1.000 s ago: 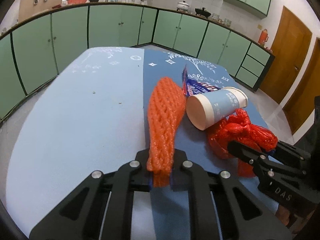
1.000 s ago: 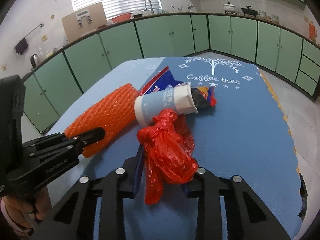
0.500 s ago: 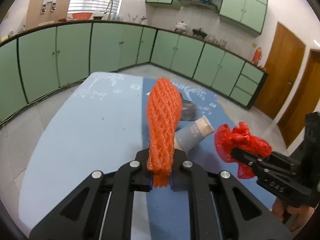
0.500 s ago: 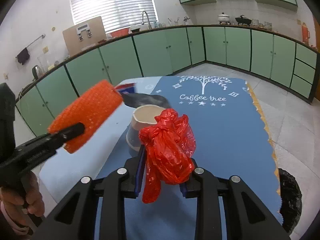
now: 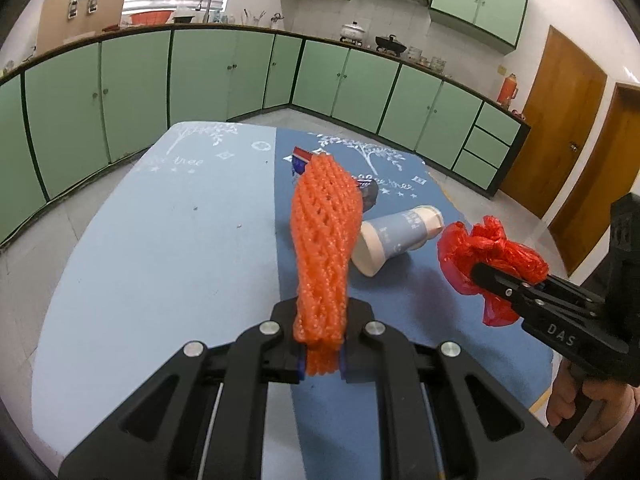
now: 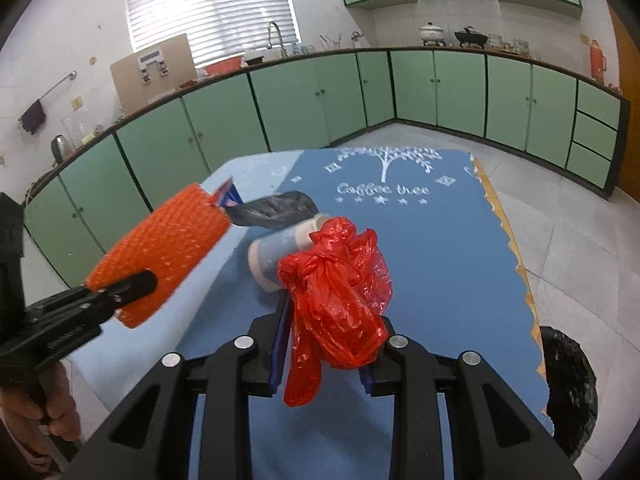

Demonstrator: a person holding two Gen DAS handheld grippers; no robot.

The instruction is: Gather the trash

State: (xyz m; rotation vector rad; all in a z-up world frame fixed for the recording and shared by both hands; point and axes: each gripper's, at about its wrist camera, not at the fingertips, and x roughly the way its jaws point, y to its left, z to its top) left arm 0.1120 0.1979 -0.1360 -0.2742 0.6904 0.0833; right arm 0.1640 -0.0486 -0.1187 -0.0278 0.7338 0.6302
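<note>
Trash is half collected: left claw (image 5: 320, 344) grips the net (image 5: 324, 248), right claw (image 6: 324, 356) clamps the red bag (image 6: 340, 292). Cup (image 5: 394, 238), wrapper (image 5: 302, 158) and black bag (image 6: 276, 208) remain mid-frame on the tabletop (image 5: 160, 248); nothing binned yet.

The light blue left half of the counter (image 5: 160, 264) lies bare, an open path. Near the middle seam a tipped paper cup (image 5: 394, 240), a black bag (image 6: 276, 208) and a blue wrapper (image 5: 302, 158) cluster together. The dark blue right side (image 6: 440, 264) beyond them is open up to its edge, with a black bin (image 6: 568, 392) on the floor just past it.
</note>
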